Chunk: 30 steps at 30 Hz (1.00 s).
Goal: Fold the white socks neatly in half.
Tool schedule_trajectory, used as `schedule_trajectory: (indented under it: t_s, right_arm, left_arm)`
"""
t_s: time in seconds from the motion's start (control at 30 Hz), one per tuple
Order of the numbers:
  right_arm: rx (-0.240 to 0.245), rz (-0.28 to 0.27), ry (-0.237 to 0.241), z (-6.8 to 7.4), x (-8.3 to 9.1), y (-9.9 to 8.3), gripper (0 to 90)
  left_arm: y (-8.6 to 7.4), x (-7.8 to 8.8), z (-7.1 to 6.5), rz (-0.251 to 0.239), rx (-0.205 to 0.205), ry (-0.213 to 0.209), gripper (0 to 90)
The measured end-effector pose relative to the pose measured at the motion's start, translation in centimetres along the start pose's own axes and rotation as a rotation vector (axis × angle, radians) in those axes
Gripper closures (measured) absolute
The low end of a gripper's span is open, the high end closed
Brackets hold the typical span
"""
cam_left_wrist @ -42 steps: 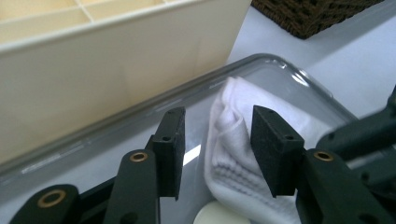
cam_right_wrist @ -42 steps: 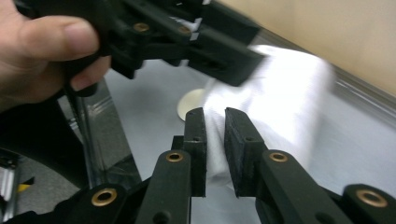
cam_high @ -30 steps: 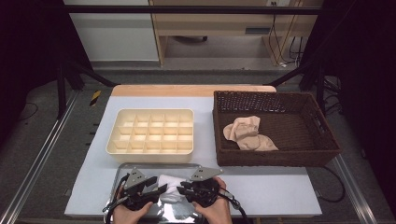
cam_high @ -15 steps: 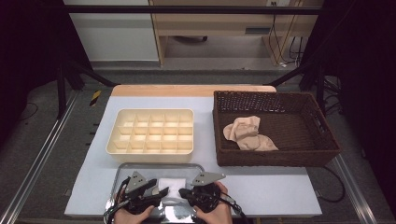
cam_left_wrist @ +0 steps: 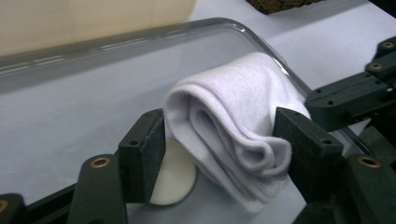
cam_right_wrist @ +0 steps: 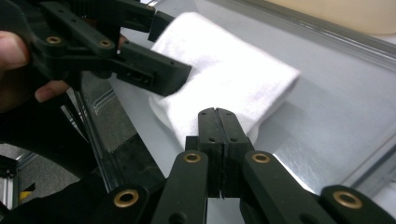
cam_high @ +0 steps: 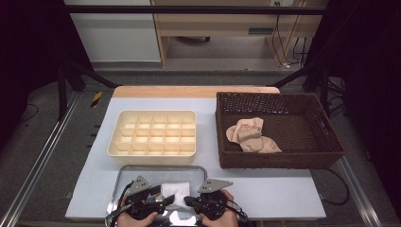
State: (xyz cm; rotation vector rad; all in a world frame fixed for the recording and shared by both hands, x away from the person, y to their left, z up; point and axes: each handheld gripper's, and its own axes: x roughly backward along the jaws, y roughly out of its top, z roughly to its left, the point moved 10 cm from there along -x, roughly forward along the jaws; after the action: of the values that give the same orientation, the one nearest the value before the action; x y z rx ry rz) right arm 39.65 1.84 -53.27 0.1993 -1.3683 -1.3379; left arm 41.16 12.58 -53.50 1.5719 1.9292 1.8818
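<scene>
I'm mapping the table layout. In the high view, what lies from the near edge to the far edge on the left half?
Left hand-held gripper beside the folded white sock → clear tray under them → cream divided box → wooden strip at the table's far edge.

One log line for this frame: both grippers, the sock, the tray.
left gripper: jaws just opening, folded white sock between | right gripper: jaws shut, at sock edge, grip unclear | sock on clear tray
</scene>
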Motion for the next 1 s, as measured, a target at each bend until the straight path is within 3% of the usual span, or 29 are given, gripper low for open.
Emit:
schedule_trajectory:
  t_s: [0.27, 0.43, 0.53, 0.63, 0.83, 1.0]
  right_arm:
    - [0.000, 0.004, -0.001, -0.2, 0.0, -0.3, 90.0]
    - [0.000, 0.008, 0.005, -0.2, 0.0, -0.6, 90.0]
    - [-0.002, 0.004, 0.004, -0.3, 0.0, -0.7, 90.0]
    - [-0.003, 0.002, 0.001, -0.3, 0.0, -0.7, 90.0]
    - [0.007, -0.001, 0.012, -0.3, 0.3, -0.4, 89.2]
    - [0.007, -0.056, 0.001, -0.7, 1.5, 1.0, 87.9]
  left_arm:
    - [-0.2, -0.1, -0.6, 0.017, 0.020, -0.034, 39.0]
    - [-0.3, -0.3, -1.2, 0.022, 0.061, -0.073, 49.9]
    - [-0.2, -0.4, -1.5, 0.018, 0.063, -0.084, 57.9]
    - [0.0, -0.4, -1.6, 0.012, 0.052, -0.081, 65.2]
    - [0.8, -0.1, -1.9, 0.004, 0.036, -0.088, 69.2]
    - [2.4, 0.8, -2.4, -0.017, -0.028, -0.080, 69.4]
